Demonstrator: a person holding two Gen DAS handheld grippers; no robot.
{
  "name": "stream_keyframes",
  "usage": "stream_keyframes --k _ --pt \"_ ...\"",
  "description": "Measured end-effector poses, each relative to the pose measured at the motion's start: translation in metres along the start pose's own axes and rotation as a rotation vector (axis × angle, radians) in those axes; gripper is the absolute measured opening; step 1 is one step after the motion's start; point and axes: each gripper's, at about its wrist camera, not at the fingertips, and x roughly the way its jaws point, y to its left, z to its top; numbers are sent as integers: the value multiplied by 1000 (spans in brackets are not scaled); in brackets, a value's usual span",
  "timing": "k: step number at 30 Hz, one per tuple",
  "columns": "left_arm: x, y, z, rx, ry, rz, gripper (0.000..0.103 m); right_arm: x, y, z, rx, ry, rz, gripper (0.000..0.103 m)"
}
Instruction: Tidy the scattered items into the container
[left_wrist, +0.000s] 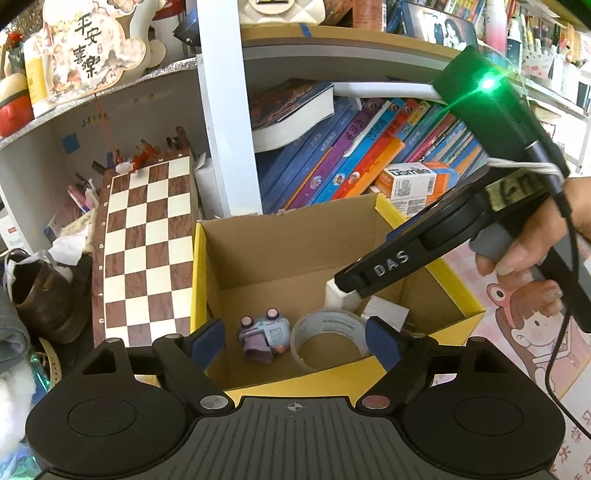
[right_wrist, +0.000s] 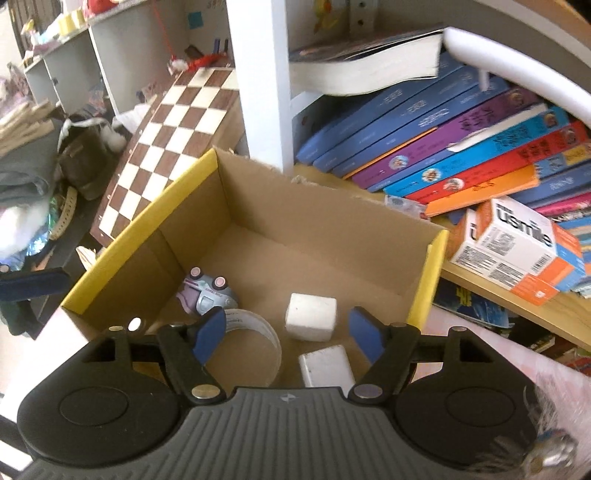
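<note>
Inside cardboard box (right_wrist: 332, 229): toy car (right_wrist: 207, 295), tape roll (right_wrist: 258, 332), white blocks (right_wrist: 312, 321).

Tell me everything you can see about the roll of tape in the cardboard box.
The roll of tape is a wide ring of clear or whitish packing tape with faint printed lettering on its band and a hollow centre that shows the cardboard floor through it. It sits inside the cardboard box, near the front wall, seemingly tilted rather than flat. The small toy car lies close beside it, possibly touching. Two white blocks are on its other side, apart from it. Neither gripper holds it.
</note>
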Motion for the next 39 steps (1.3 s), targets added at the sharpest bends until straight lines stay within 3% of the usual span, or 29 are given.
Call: stream_keyframes --k 15,18,24,29,39 --pt "-27 -16 0 4 -13 34 91 -54 -3 -50 102 -47 -38 84" --pt "-29 -19 -3 -8 -19 51 97 -66 -3 -64 119 -66 -71 86" --pt "-29 -27 -12 -70 9 65 97 -87 -5 -98 195 -104 -177 88" --pt "-33 -39 -17 -54 19 74 97 -99 -7 -120 228 -119 -244 88" --pt "-44 -47 -27 -65 39 91 98 -109 -1 -144 261 -102 -249 88"
